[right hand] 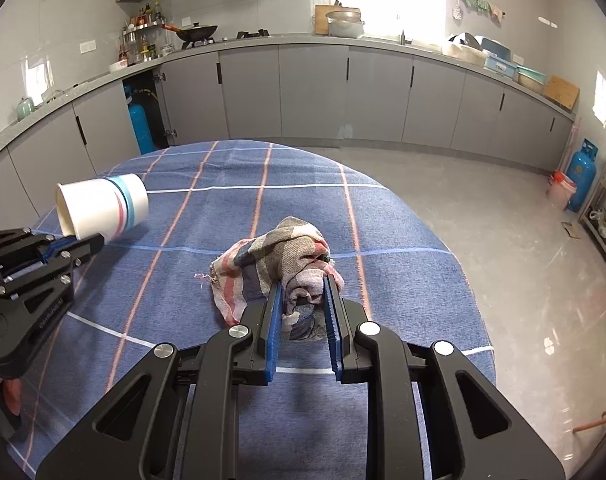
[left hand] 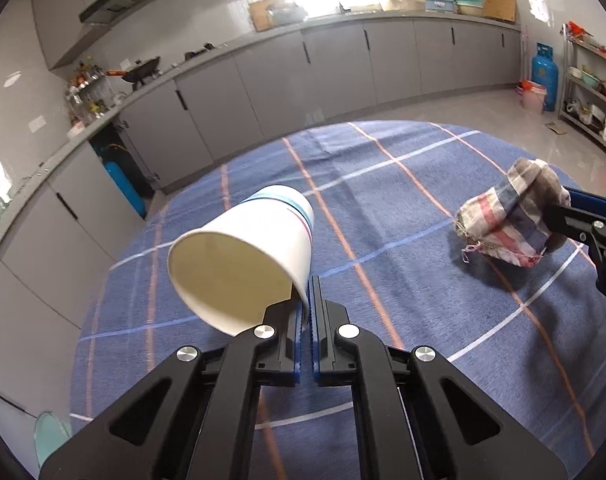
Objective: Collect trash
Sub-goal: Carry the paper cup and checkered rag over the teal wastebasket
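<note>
1. Black left gripper (left hand: pixel 306 300) angled downward over the table, jaws nearly together, pinching the rim wall of the paper cup (left hand: pixel 243 256).
2. Cup: white, smooth, tapered; blue and pink bands near its base; lying on its side, mouth toward the left wrist camera.
3. Right gripper (right hand: pixel 303 300) angled downward, jaws narrow, clamped on a crumpled striped rag (right hand: pixel 275 264), frayed at one edge.
4. Both sit on a blue checked tablecloth (right hand: pixel 223 184), cup left of the rag, well apart.
</note>
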`<state>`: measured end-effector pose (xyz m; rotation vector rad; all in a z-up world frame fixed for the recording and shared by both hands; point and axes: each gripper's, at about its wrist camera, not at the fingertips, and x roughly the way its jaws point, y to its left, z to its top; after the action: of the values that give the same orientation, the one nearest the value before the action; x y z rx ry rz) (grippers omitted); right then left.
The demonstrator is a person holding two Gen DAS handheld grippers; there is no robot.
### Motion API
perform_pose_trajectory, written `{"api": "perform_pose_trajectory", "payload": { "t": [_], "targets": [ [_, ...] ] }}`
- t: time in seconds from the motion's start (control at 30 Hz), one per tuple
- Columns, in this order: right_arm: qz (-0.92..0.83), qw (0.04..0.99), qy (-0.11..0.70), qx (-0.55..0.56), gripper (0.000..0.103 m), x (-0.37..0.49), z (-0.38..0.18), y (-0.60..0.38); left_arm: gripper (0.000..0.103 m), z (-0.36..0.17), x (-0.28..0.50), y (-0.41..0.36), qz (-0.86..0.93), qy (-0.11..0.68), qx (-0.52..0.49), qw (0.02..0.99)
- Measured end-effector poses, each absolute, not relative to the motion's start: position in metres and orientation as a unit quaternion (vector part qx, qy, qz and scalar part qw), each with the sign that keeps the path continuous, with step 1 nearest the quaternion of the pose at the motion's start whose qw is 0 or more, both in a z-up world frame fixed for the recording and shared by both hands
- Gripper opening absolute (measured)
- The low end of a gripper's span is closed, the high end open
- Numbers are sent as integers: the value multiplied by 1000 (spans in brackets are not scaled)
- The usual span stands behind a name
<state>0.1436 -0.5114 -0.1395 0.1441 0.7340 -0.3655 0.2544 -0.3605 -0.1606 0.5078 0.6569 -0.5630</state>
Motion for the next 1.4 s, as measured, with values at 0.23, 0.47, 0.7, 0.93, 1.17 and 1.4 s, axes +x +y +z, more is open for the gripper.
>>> {"api": "perform_pose_trajectory", "payload": {
  "t": [0.23,0.47,0.7,0.93,1.17,1.4],
  "targets": [
    [-153,925,342,61,21,147,-127,-480,4,-138,241,-313,-238,289,238,896],
    [-100,939,325,58,21,162,-110,-426,4,-124,231,-244,-199,287,220,911],
    [-38,946,319,39,21,177,-106,-358,4,-109,226,-175,-152,281,199,926],
    [5,950,311,24,21,186,-98,-308,4,-99,218,-108,-104,278,181,938],
    [40,952,305,7,21,193,-88,-265,4,-96,214,-59,-66,278,168,944],
    [74,950,303,-9,21,199,-88,-227,4,-93,212,-20,-31,277,157,948]
  ]
}}
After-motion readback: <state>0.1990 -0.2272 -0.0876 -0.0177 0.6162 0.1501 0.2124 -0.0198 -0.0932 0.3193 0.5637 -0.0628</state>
